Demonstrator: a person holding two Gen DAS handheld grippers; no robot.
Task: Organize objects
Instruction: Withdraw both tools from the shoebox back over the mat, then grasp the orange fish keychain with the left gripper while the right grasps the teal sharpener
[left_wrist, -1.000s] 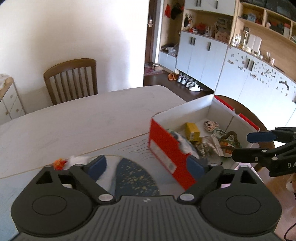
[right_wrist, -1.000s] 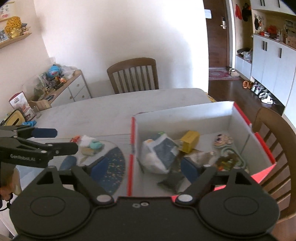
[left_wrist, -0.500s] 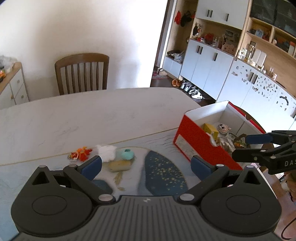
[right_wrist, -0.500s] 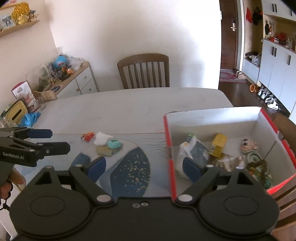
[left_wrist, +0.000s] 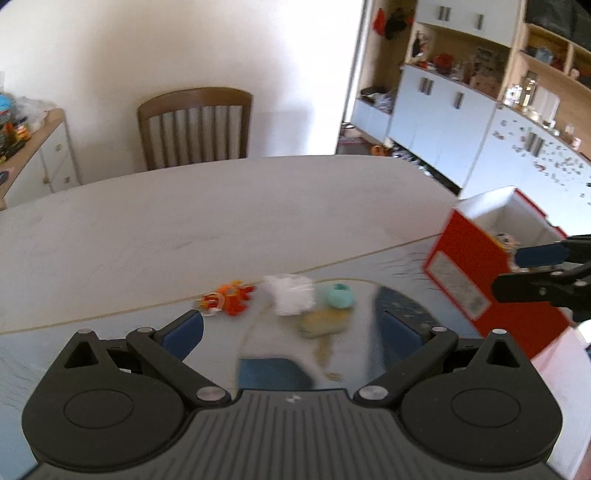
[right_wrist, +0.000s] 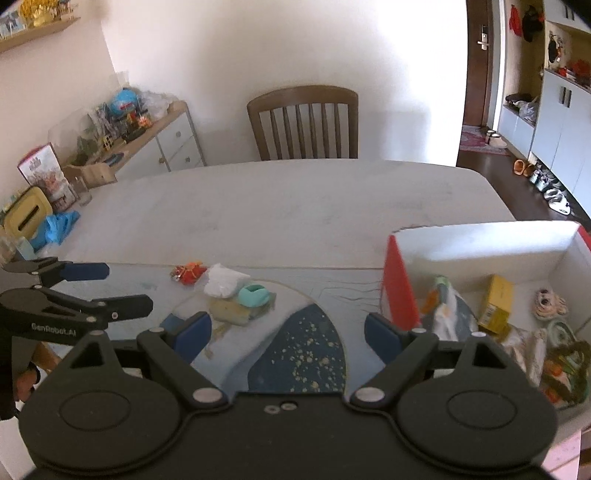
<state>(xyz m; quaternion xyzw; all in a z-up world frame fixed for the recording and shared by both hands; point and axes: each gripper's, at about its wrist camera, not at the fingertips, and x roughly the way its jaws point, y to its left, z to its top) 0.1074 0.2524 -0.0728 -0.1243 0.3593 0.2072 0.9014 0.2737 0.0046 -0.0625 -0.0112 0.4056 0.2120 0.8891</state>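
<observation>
Four small items lie close together on the patterned mat: an orange-red toy (left_wrist: 229, 297) (right_wrist: 188, 273), a white wad (left_wrist: 291, 295) (right_wrist: 221, 282), a teal round piece (left_wrist: 340, 295) (right_wrist: 253, 295) and a tan lump (left_wrist: 321, 323) (right_wrist: 231, 314). My left gripper (left_wrist: 291, 332) (right_wrist: 127, 288) hovers open just short of them, nothing between its fingers. My right gripper (right_wrist: 288, 332) (left_wrist: 508, 271) is open and empty too, between the items and the red-and-white box (right_wrist: 480, 240) (left_wrist: 476, 273). In the box lie a yellow carton (right_wrist: 496, 304), a plastic bag (right_wrist: 450, 314) and several small trinkets.
A wooden chair (right_wrist: 303, 122) stands at the table's far side. A cluttered sideboard (right_wrist: 147, 136) lines the left wall. A yellow tissue box (right_wrist: 27, 216) and blue gloves (right_wrist: 55, 229) sit at the table's left end. White cabinets (left_wrist: 461, 122) fill the right wall.
Both grippers have swung left and lower, away from the box and toward the small items. The box has slid to the right edge of both views. Both stay open.
</observation>
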